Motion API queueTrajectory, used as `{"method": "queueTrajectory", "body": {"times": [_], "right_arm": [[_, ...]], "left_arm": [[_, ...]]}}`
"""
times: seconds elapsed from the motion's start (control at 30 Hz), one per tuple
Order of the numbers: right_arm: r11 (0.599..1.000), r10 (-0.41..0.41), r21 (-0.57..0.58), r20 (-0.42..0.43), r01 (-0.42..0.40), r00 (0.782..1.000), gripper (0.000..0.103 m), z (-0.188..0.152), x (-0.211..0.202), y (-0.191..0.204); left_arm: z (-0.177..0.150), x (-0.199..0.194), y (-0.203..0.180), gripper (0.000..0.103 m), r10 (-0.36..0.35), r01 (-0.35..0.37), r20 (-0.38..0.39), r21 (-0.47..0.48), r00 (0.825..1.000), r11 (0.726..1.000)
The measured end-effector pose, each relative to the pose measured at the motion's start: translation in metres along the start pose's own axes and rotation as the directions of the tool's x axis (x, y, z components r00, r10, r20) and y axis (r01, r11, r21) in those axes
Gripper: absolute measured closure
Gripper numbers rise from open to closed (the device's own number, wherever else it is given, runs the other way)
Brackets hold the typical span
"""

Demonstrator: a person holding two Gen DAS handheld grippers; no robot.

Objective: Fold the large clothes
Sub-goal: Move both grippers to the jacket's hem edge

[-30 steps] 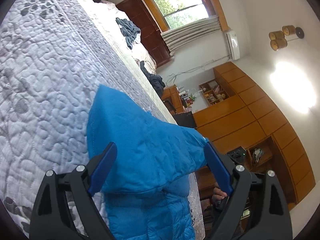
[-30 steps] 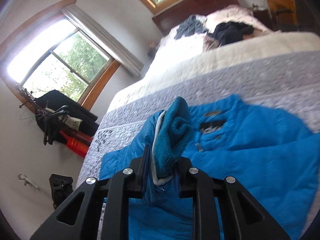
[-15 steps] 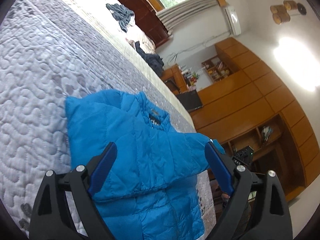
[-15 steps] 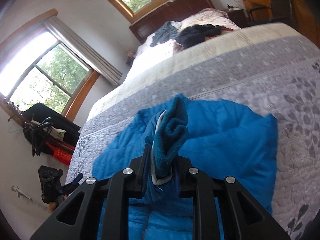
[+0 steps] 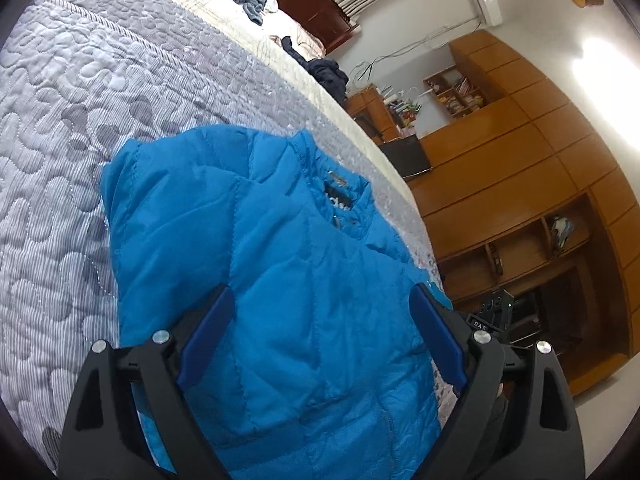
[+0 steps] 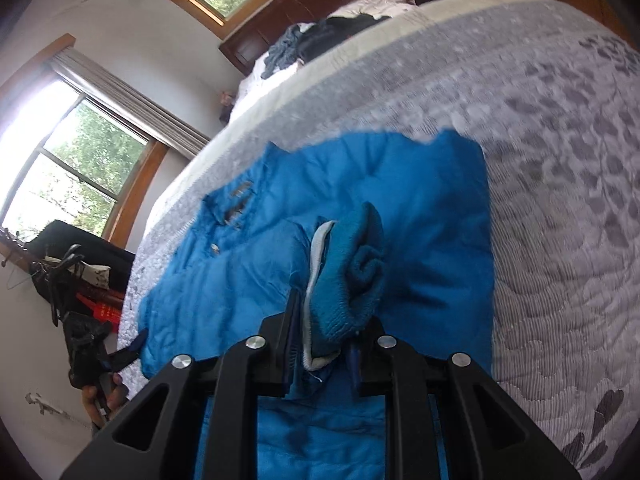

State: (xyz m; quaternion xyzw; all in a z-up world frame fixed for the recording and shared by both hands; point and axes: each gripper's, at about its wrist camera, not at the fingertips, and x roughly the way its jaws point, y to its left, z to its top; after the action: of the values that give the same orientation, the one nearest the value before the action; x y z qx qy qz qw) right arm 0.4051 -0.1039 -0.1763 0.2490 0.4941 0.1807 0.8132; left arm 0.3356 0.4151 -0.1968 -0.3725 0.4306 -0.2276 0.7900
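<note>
The right gripper [image 6: 320,344] had its fingers pinched tight on a fuzzy blue cuff [image 6: 352,276] with a white edge. The left gripper [image 5: 320,332] hung over the coat with its fingers spread wide and nothing in them. The puffy blue jacket [image 5: 276,280] lay flat on the gray quilted bed [image 5: 80,120]. Its long way ran from the grippers toward the pillows, collar [image 5: 344,196] at the far end.

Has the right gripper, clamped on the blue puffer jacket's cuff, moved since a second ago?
Yes. The right gripper, shut on the cuff, carried it across the jacket, away from the window.
</note>
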Motion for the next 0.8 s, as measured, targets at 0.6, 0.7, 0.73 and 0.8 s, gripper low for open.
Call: {"method": "queueTrajectory", "body": {"times": [0.6,0.7,0.73,0.8], "right_arm": [[0.998,0.038,-0.057,-0.048,-0.041,0.998,0.08,0.009,0.019,-0.007],[0.996,0.06,-0.059,-0.068,-0.064,0.996,0.083,0.011,0.02,-0.013],[0.996,0.066,-0.056,-0.065,-0.07,0.996,0.078,0.011,0.016,-0.012],[0.991,0.111,-0.064,-0.049,-0.114,0.993,0.075,0.01,0.003,-0.004]], "left_arm": [[0.029,0.051,-0.016,0.014,0.087,-0.082,-0.094,0.06,0.992,0.995],[0.028,0.052,-0.017,0.014,0.104,-0.096,-0.104,0.08,0.989,0.992],[0.028,0.047,-0.02,0.014,0.096,-0.088,-0.109,0.072,0.989,0.993],[0.023,0.029,-0.029,0.014,-0.021,0.028,-0.116,0.059,0.993,0.998]]}}
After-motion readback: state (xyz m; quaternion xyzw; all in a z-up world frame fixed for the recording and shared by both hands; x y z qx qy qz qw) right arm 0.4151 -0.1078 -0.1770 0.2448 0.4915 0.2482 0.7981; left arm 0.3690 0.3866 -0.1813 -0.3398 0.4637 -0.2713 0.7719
